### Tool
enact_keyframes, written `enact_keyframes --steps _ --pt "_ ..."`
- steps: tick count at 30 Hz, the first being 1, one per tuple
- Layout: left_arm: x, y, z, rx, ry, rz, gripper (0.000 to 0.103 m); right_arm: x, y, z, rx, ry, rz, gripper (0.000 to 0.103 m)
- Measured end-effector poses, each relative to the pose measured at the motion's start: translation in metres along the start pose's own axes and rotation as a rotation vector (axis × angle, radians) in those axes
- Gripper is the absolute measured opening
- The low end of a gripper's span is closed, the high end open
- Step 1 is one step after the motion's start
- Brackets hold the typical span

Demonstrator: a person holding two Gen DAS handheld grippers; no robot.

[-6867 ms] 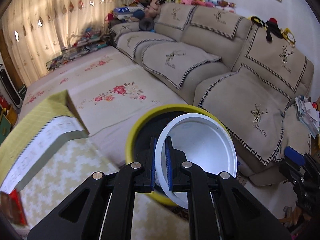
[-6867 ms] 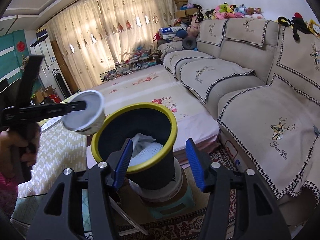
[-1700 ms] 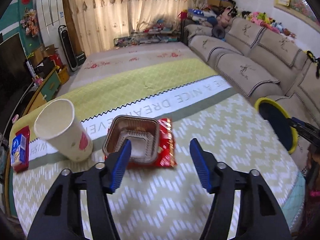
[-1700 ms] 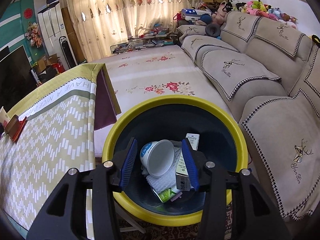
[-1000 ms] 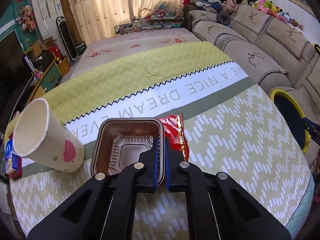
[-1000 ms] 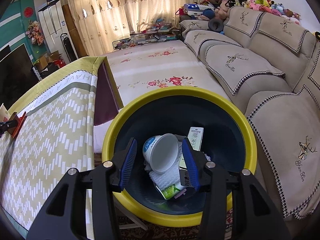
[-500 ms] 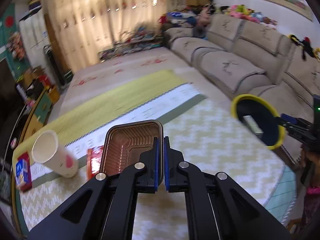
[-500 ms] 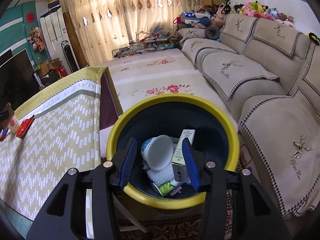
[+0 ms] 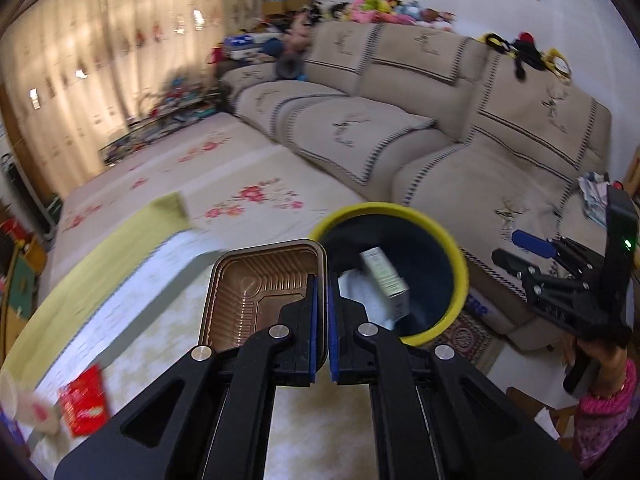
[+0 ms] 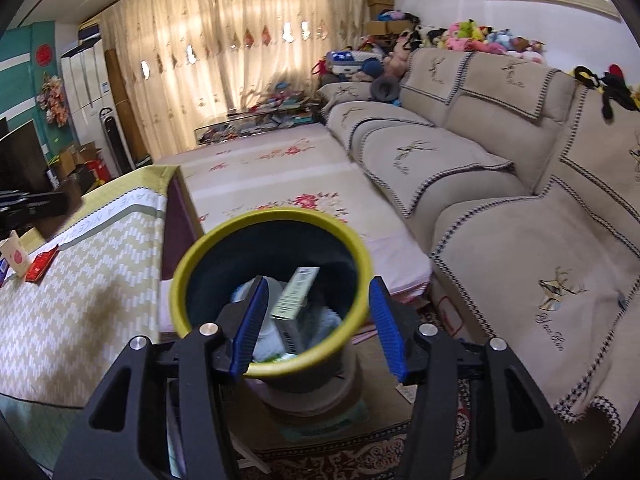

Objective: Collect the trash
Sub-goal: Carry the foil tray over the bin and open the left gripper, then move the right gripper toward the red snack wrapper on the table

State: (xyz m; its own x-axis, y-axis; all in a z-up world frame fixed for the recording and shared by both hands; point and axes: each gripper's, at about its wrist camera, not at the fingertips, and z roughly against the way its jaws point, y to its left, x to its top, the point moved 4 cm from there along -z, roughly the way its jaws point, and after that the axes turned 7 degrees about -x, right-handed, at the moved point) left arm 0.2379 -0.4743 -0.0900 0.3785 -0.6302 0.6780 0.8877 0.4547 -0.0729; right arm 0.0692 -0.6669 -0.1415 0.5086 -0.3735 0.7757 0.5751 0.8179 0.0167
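My left gripper (image 9: 322, 320) is shut on the right rim of a brown plastic food tray (image 9: 260, 288) and holds it in the air above the table, close to the yellow-rimmed dark trash bin (image 9: 460, 264). The bin holds a small carton (image 9: 386, 276) and white trash. My right gripper (image 10: 316, 324) is open and empty, its fingers on either side of the bin's rim (image 10: 180, 276) from above. Inside the bin, a carton (image 10: 296, 292) and a white cup (image 10: 276, 288) show. A red wrapper (image 9: 84, 400) and a paper cup (image 9: 28, 408) lie on the table.
The table with the green and white patterned cloth (image 10: 80, 300) stands left of the bin. A beige sofa (image 10: 520, 216) runs along the right. A floral mat (image 10: 280, 176) lies beyond the bin. A patterned rug (image 10: 360, 456) lies under the bin.
My left gripper closed on the tray, lifted it off the red wrapper and carried it right, up to the bin. My right gripper has drawn back a little above the bin.
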Motion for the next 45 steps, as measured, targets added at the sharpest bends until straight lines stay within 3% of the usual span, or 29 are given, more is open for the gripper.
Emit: enact_keyframes --steps 8,14,15,17,19,22,25,31,34,38,45 --pt "0.037 -0.051 -0.089 -0.091 0.093 -0.036 0.005 -0.013 -0.033 -0.007 -0.006 0.025 -0.059 0.052" --pt "0.045 -0.063 -0.137 -0.087 0.134 -0.027 0.007 -0.02 -0.042 -0.015 -0.001 0.046 -0.074 0.052" --pt "0.046 -0.063 -0.14 -0.076 0.131 -0.026 0.01 -0.02 -0.043 -0.015 -0.002 0.047 -0.073 0.052" --pt "0.046 -0.058 -0.143 -0.063 0.125 -0.021 0.043 -0.019 -0.043 -0.015 -0.002 0.046 -0.075 0.052" --pt "0.047 -0.054 -0.139 -0.039 0.102 -0.016 0.048 -0.019 -0.044 -0.015 0.0 0.046 -0.076 0.053" --pt "0.044 -0.048 -0.119 -0.019 0.068 -0.024 0.054 -0.019 -0.04 -0.015 0.007 0.047 -0.072 0.053" --pt "0.04 -0.039 -0.079 0.007 -0.006 -0.03 0.076 -0.018 -0.032 -0.012 0.018 0.047 -0.057 0.054" --pt "0.014 -0.009 0.016 0.052 -0.163 0.041 0.092 -0.012 -0.008 -0.004 0.049 0.036 -0.014 0.055" --pt "-0.013 0.013 0.067 0.1 -0.231 0.095 0.096 -0.005 0.011 0.003 0.069 0.022 0.019 0.059" --pt "-0.057 0.042 0.137 0.222 -0.309 0.155 0.098 0.002 0.046 0.014 0.106 0.006 0.073 0.061" --pt "-0.141 0.092 0.23 0.41 -0.378 0.321 0.098 0.01 0.12 0.031 0.198 -0.003 0.183 0.067"
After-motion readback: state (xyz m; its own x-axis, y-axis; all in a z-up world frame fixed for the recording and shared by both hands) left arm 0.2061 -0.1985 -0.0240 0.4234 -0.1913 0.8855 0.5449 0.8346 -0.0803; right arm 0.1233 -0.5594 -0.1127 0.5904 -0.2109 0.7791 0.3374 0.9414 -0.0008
